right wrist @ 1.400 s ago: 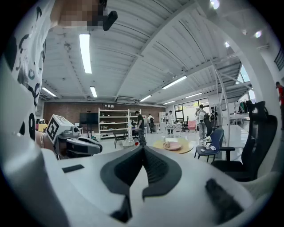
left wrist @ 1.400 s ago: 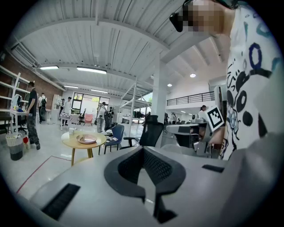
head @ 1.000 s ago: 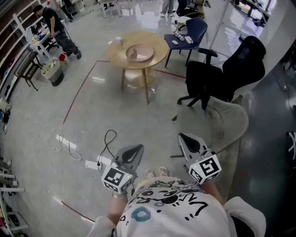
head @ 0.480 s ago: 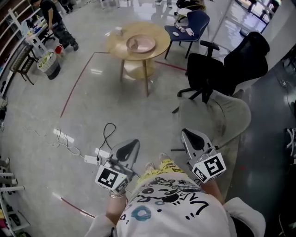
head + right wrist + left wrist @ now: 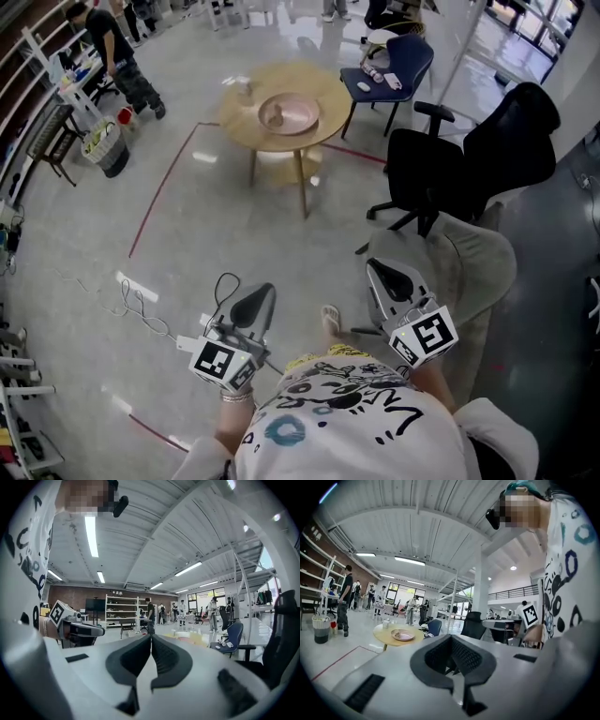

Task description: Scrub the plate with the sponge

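Polished grey floor [image 5: 202, 220] spreads through the open hall, with a black office chair [image 5: 469, 155] off to my right. Ahead, well apart from me, stands the round wooden desk [image 5: 246, 120]. The pink plate [image 5: 298, 116] rests on its top, holding something small I cannot make out. My left gripper [image 5: 451, 637] and right gripper [image 5: 151, 637] hang near my body, jaws pressed together on nothing.

So the plate [image 5: 298, 114] is pink, round table [image 5: 236, 122] pale yellowish wood. One chair [image 5: 405, 56] navy, office chair [image 5: 487, 150] all black. Floor [image 5: 244, 234] glossy grey with a red line [image 5: 161, 190]. Shirt [image 5: 356, 427] white, black and teal doodles all over.
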### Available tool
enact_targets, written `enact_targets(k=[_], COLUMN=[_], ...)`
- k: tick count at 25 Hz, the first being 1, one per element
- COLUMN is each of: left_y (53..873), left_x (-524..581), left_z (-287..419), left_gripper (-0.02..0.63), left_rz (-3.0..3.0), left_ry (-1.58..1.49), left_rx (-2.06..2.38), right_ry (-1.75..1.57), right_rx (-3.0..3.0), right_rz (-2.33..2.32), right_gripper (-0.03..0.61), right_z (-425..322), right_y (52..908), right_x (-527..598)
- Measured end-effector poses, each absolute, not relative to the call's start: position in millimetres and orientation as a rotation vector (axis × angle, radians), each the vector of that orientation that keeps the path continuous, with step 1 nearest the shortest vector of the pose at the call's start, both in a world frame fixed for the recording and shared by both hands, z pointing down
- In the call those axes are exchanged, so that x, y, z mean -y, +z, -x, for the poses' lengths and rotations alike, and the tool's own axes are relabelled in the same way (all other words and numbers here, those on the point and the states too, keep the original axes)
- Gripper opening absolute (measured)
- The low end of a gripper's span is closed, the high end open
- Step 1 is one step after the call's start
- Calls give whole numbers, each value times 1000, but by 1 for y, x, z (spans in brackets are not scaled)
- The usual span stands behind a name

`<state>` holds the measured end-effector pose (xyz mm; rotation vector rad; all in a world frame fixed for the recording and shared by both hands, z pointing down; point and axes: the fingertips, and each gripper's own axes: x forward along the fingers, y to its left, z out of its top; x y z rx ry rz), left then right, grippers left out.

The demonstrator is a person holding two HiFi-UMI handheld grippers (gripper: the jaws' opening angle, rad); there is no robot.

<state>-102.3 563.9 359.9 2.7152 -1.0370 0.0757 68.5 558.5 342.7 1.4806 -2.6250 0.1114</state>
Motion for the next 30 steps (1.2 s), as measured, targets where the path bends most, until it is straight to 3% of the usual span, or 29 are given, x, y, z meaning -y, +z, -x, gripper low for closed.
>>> enact_targets(k=[15,30], left_y=[338,358], left_x=[-446,-354], left_z=[34,21], left_gripper=[15,15], left_rz=[-2742,-2720], left_ry=[77,167], left_rx=[1123,1120], right_ry=[115,183], right_rx=[2696,2683], right_rz=[-1363,-1392], right_gripper=[26,27], right_z=[-117,-134], right_y=[345,357], right_x=[-444,-359])
